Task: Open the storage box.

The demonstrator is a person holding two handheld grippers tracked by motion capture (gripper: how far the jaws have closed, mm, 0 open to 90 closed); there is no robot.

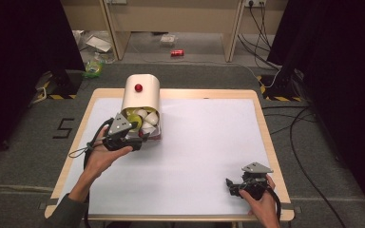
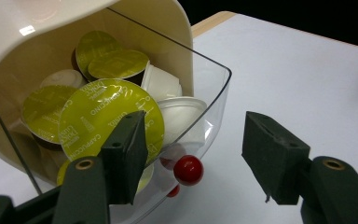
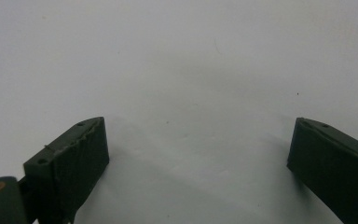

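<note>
Near right corner of the table (image 1: pixel 266 137): my right gripper (image 1: pixel 230 184) rests low on the white mat (image 1: pixel 204 142), jaws spread wide, nothing between them. It is well apart from the work.

Left side, past mid-table: my left gripper (image 2: pixel 196 154) points at the front of the clear drawer (image 2: pixel 216 88). Its jaws stand apart, one on each side of the drawer's red knob (image 2: pixel 188 169). Neither pad touches the knob, so I hold nothing yet. The drawer sits part-way out of the cream cover (image 1: pixel 141 97), toward the far left of the table and close to the far edge. It is heaped with capsules (image 2: pixel 107 116), green-lidded and white.

Risks, as I judge them:
- The knob is small, round and glossy, and sits low in the gap, nearer my left pad. If I close off-centre, it could squirt out or be caught only by a pad edge.
- That left pad shows against the big green capsule lid. I cannot tell whether it touches the drawer wall. If it does, closing could shove the drawer askew.
- The holder looks light and nothing braces the cover. A pull on the knob may drag the whole unit across the mat instead of sliding the drawer.
- The capsules are piled high at the front rim, so a jerk could spill them.
</note>
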